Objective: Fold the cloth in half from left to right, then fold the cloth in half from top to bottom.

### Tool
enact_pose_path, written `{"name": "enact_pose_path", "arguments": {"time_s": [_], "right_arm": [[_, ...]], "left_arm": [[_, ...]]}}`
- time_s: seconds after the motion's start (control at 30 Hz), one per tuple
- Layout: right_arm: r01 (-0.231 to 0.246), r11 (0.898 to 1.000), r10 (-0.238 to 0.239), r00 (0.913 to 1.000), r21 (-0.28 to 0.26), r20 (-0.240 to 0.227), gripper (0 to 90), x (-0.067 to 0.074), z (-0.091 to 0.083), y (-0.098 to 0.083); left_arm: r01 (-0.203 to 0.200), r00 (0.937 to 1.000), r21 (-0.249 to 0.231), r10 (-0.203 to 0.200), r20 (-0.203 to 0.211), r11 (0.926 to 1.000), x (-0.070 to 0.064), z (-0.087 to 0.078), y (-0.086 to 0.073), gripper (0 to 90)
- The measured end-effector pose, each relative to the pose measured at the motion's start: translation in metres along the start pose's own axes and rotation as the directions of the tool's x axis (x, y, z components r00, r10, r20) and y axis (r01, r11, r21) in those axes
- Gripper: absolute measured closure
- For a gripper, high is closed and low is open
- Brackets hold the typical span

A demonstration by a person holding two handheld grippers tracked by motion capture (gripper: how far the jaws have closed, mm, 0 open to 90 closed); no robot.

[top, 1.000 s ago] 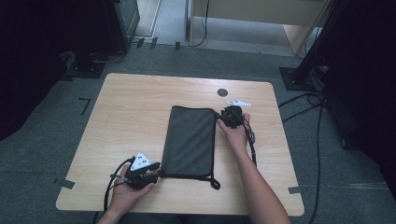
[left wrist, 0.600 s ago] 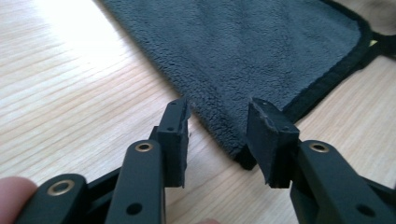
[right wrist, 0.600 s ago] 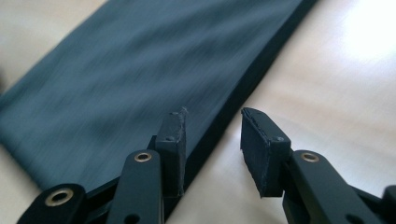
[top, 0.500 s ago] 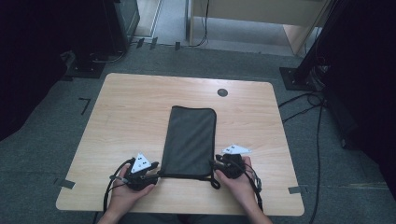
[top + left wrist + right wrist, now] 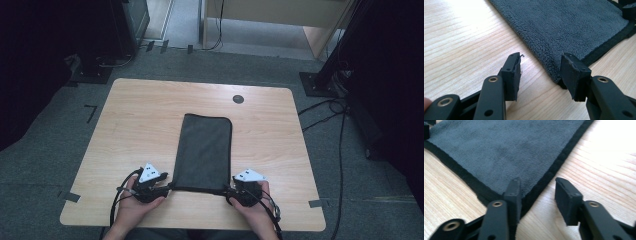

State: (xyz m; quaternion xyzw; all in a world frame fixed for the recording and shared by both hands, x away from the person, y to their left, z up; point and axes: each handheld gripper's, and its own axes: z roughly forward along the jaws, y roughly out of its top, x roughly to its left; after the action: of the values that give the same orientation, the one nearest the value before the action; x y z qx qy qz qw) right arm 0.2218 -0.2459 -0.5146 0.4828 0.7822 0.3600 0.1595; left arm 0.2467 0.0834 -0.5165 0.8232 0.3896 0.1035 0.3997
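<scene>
The left hand-held gripper point(image 5: 162, 186), at the lower left of the high view, stands with jaws apart and nothing pinched, having just been opening; in the left gripper view the near corner of the folded dark towel point(image 5: 574, 27) lies at the right-hand jaw, unclamped; the towel point(image 5: 204, 151) lies flat at the centre of the desk point(image 5: 130, 125), long axis running up the frame; the right hand-held gripper point(image 5: 231, 190), at lower right, has likewise just been opening, its jaws straddling the black-hemmed corner point(image 5: 529, 195) without pressing; risk: a closure now may catch only the top layer or the hem, so the fold slips or drags askew; no containers are present.
</scene>
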Motion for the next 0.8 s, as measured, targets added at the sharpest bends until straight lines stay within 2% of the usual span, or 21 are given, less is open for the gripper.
{"name": "enact_pose_path", "arguments": {"time_s": [0.1,0.13,0.2,0.3,0.57,0.73,0.77,0.8], "right_arm": [[-0.020,1.000,0.020,0.9997,-0.001,-0.016,50.1,-0.003,0.000,0.000],[-0.035,0.999,0.035,0.9986,-0.005,-0.039,46.6,-0.005,-0.001,0.000],[-0.033,0.999,0.032,0.9981,-0.024,-0.054,45.9,-0.006,-0.003,0.001],[-0.026,0.998,0.023,0.9984,-0.049,-0.052,45.2,-0.008,-0.005,0.004],[-0.056,0.994,0.054,0.9981,-0.090,-0.032,44.5,-0.023,-0.006,0.019],[-0.047,0.993,0.046,0.9988,-0.104,-0.019,44.6,-0.029,-0.003,0.031],[-0.044,0.993,0.043,0.9989,-0.105,-0.018,44.6,-0.031,-0.002,0.033],[-0.045,0.994,0.045,0.9990,-0.100,-0.005,44.6,-0.037,0.001,0.039]], "left_arm": [[-0.001,1.0000,0.000,0.001,0.000,1.0000,0.000,-0.001,0.000,51.0],[-0.004,1.0000,-0.001,0.004,0.001,1.0000,-0.001,-0.001,-0.001,50.9],[-0.005,1.0000,-0.002,0.005,0.003,1.0000,0.000,-0.001,0.000,50.2],[-0.002,1.0000,-0.003,0.002,0.003,1.0000,0.000,-0.001,0.000,49.3],[-0.001,1.0000,-0.025,0.001,-0.002,0.9997,0.000,-0.003,0.000,46.4],[0.028,0.9995,-0.048,-0.028,0.011,0.9984,0.005,-0.005,0.002,44.8],[0.050,0.9987,-0.061,-0.049,0.018,0.9969,0.007,-0.005,0.004,44.8],[0.057,0.9983,-0.083,-0.057,-0.001,0.9949,0.012,-0.005,0.008,43.5]]}}
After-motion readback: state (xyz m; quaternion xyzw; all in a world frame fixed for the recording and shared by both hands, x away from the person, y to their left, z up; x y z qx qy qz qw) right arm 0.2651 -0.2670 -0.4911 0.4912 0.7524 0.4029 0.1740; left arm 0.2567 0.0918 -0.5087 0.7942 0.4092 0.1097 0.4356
